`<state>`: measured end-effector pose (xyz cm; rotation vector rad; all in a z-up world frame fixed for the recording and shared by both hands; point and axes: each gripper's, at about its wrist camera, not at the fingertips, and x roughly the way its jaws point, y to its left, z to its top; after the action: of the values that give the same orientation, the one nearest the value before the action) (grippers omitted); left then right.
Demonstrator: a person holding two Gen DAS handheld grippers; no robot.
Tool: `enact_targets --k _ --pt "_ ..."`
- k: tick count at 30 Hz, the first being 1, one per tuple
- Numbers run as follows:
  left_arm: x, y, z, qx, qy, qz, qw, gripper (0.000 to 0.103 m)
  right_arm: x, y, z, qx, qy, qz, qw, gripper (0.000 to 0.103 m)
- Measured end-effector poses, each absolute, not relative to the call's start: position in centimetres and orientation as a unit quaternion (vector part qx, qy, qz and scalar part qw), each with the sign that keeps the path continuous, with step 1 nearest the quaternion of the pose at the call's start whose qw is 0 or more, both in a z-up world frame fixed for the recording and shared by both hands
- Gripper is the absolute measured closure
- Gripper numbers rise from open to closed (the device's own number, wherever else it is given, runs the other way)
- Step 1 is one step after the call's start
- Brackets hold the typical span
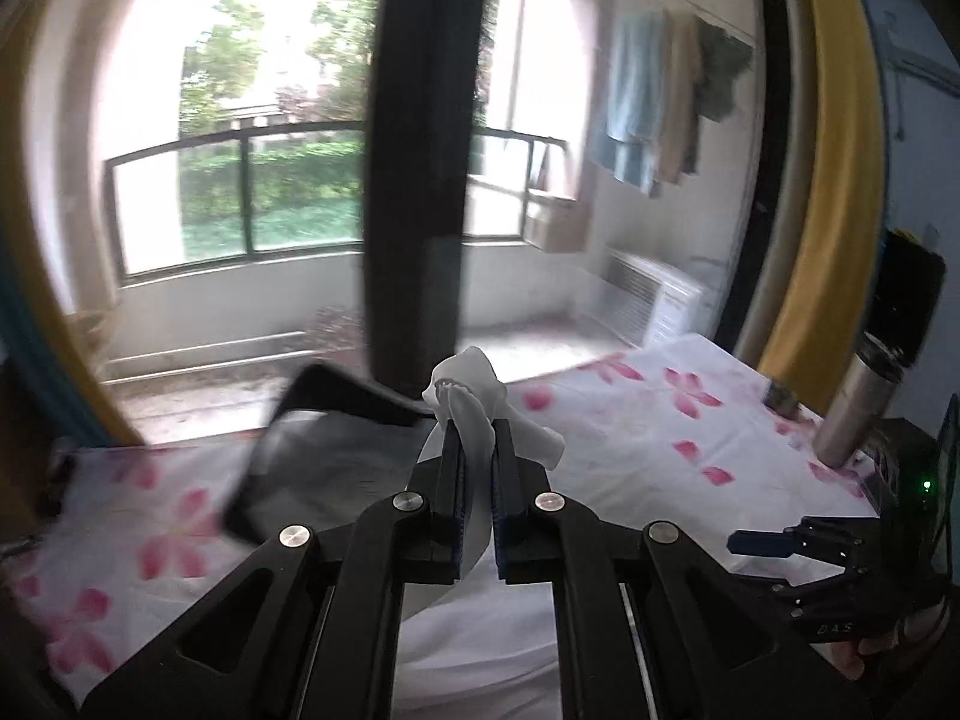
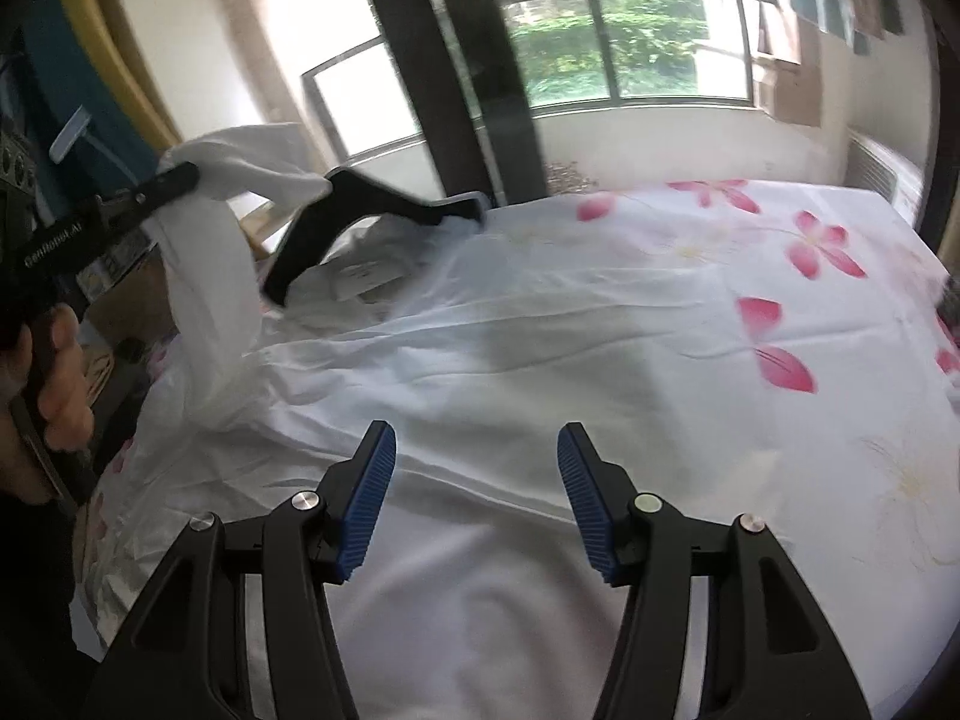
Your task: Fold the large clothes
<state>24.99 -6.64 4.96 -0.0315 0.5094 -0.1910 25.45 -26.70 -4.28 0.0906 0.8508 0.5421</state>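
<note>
Step in hand, my read: first fold, a sleeve or side edge of the white shirt (image 2: 480, 348) being carried inward over its body.

Landmark = black collar (image 2: 336, 228) of the shirt. The shirt lies spread on the flower-print bed sheet (image 2: 810, 252), collar at the window end of the bed.

Left tool (image 1: 477, 420): jaws nearly together, clamped on a bunched bit of the white fabric; the cloth pokes out past the tips. In the right wrist view it sits raised just left of the collar, a strip of shirt hanging from it down to the bed.

Right tool (image 2: 477, 462): jaws about half apart, nothing between the pads, hovering over the shirt's body well on the near side of the collar. Can't tell whether it touches the cloth.

Next, likely: lay the lifted part flat across the body below the collar, let go, and use the right tool to pin or smooth. Risk: the fabric bunches on release.
</note>
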Motion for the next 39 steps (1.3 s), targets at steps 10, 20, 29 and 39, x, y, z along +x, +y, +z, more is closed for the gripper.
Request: enact_targets --k 10,20,29,39 --pt "28.8 -14.2 -0.6 -0.026 0.346 -0.179 0.921 0.092 25.6 -34.0 -5.9 0.076 0.417 0.208 0.881 0.047" --pt "24.0 -10.9 -2.7 -0.035 0.398 -0.219 0.89 0.055 26.2 -35.8 -5.8 0.043 0.425 0.179 0.886 0.047" --pt "20.0 2.4 -5.7 -0.076 0.399 -0.082 0.91 0.055 30.7 -30.0 -4.7 -0.004 0.417 0.247 0.875 0.047" --pt "18.9 5.8 -8.7 -0.103 0.415 -0.067 0.902 0.055 35.6 -22.4 -8.2 -0.085 0.463 0.26 0.843 0.101"
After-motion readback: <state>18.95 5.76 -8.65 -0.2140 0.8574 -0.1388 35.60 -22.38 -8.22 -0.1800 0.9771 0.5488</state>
